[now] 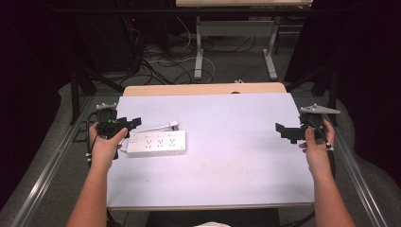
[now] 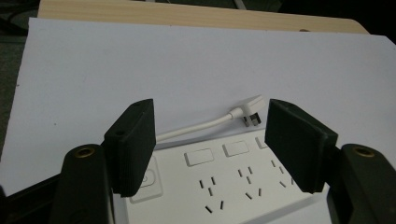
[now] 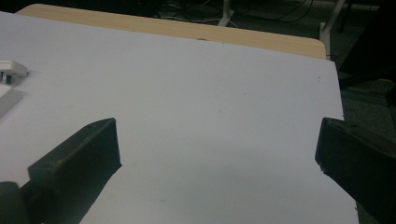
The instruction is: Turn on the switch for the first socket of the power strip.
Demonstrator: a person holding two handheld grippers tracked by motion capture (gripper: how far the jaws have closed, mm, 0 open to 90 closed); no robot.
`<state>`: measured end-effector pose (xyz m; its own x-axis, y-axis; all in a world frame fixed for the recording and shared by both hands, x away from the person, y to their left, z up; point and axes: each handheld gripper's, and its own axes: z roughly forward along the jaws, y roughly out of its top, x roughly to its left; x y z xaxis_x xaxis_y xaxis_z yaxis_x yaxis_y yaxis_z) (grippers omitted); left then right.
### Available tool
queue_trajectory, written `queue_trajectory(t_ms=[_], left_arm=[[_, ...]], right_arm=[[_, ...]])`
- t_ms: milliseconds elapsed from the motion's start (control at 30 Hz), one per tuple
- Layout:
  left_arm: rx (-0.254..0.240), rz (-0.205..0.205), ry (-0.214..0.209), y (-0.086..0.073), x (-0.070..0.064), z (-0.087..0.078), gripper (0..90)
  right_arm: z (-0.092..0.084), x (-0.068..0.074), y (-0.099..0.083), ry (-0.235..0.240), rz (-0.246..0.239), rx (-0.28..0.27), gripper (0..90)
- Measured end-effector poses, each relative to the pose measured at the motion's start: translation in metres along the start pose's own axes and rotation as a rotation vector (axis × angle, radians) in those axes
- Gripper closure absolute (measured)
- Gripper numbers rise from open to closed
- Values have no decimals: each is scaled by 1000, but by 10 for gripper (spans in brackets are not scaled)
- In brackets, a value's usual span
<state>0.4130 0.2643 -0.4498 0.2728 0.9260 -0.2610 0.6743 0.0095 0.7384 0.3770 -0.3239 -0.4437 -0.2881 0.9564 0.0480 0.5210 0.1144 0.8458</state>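
High view first: a white power strip lies on the left part of the white counter, its short cord curling off the far side to a plug that rests loose on the sheet, just beyond the strip and not in any socket. The left claw hangs just left of the strip's switch end, pointed along it. In the left gripper view its jaws stand apart with the strip's switch end showing between and below them; the pads touch nothing. The right claw waits well to the right of the strip, near the counter's right edge, jaws spread wide over bare sheet in the right gripper view, with the plug far off to the side.

My reading is that the work is barely begun: nothing is gripped, the plug lies free, the strip sits flat. What seems left is taking hold of the strip or plug, and seating the plug if that is the aim.
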Motion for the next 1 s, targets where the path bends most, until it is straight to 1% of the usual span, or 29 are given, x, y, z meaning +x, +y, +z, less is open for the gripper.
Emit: queue_trajectory(t_ms=[33,100,133,167,200,233,267,300,367,400,433,467,500,533,567,600,633,667,700,733,767,833,867,900,933,967,1000], left_arm=[[4,-4,0,0,0,0,344],[2,4,-1,1,0,2,354],[3,-2,3,1,-1,2,354],[14,-1,1,2,-1,2,371],[12,-10,6,2,-2,3,396],[10,-9,5,3,-1,3,396],[23,-23,0,4,-1,3,419],[29,-31,-1,4,0,3,419],[12,-49,2,4,0,5,436],[28,-49,-4,5,0,4,436],[27,-51,-3,5,1,4,452],[17,-61,-1,5,1,5,452],[26,-65,-3,6,1,5,459],[11,-71,3,5,1,6,467],[14,-73,6,5,1,5,493],[26,-72,3,6,1,5,493],[27,-64,9,6,2,5,504],[25,-74,12,6,1,6,523],[16,-78,18,6,0,7,556],[19,-76,23,6,1,7,577],[34,-74,25,6,1,8,598],[35,-77,25,6,1,8,643],[31,-81,27,6,0,9,643],[32,-68,35,6,0,10,684],[22,-83,32,5,-1,12,684],[26,-84,34,5,-2,12,704],[39,-68,35,6,-1,12,746]], right_arm=[[0,-1,0,2,-6,-2,0],[1,0,-1,1,-2,-6,0],[1,0,-1,1,-2,-6,0],[1,-1,-1,6,-4,2,0],[1,0,-1,10,0,9,0],[1,0,-1,10,0,9,0],[1,0,-1,10,-5,10,0],[1,0,-1,10,-5,10,0],[2,1,-1,11,-2,13,0],[2,1,-1,11,-2,13,0],[2,1,-1,10,-1,12,0],[2,1,-1,10,-1,12,0],[2,1,-1,12,2,13,0],[2,1,-2,9,3,7,0],[3,0,-2,10,-6,7,0],[3,0,-2,10,-6,7,0],[3,0,-2,11,-6,8,0],[3,0,-2,11,-7,8,0],[3,0,-2,10,2,10,0],[3,-1,-2,10,-5,8,0],[3,-1,-2,10,-3,7,0],[3,-1,-2,17,1,13,0],[3,-1,-2,17,1,13,0],[3,-1,-2,14,-1,16,0],[3,-1,-2,14,-1,16,0],[3,-1,-3,11,-4,10,0],[3,-1,-2,13,-7,10,0]])
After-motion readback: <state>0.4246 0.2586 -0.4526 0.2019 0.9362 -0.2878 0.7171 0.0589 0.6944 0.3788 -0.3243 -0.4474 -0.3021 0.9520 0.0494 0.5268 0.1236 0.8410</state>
